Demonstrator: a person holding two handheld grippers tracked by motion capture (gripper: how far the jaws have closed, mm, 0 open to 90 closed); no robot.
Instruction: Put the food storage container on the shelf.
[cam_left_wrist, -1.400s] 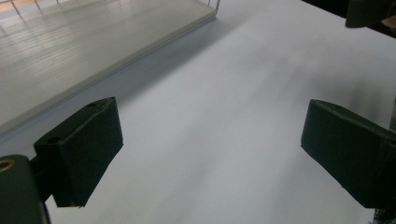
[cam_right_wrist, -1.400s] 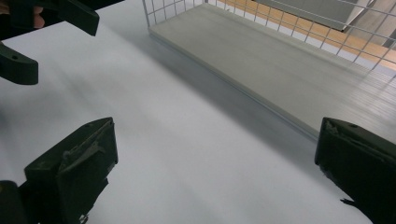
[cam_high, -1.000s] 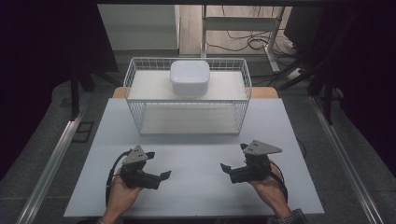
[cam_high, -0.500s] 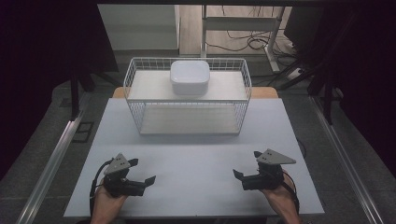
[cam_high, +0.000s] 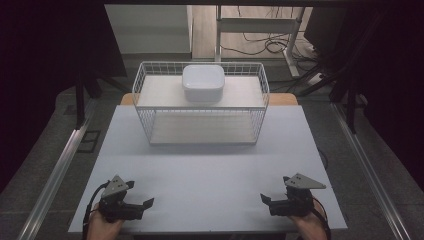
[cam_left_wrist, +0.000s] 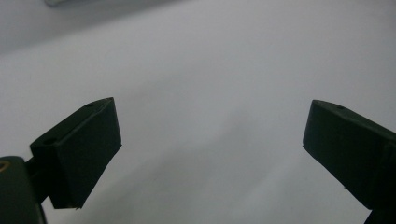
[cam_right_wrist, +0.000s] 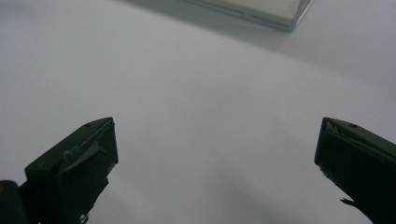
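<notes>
A white wire basket rack (cam_high: 201, 127) stands at the far middle of the white table (cam_high: 210, 170). A white lidded box (cam_high: 203, 82) rests on its upper shelf. My left gripper (cam_high: 145, 204) lies low at the table's near left corner, jaws wide apart, nothing between them (cam_left_wrist: 210, 154). My right gripper (cam_high: 266, 200) sits at the near right corner, open as well and empty (cam_right_wrist: 215, 163). Both point inward toward the table's middle. The rack's base edge (cam_right_wrist: 252, 10) shows at the top of the right gripper view.
Metal rails (cam_high: 55, 175) run along both sides of the table. Cables and a desk frame (cam_high: 260, 30) lie on the floor behind the rack. A broad stretch of bare table separates the grippers from the rack.
Both grippers have drawn back toward the near edge and spread outward to the table's corners. Their jaws stayed open. The rack and box have not moved.
</notes>
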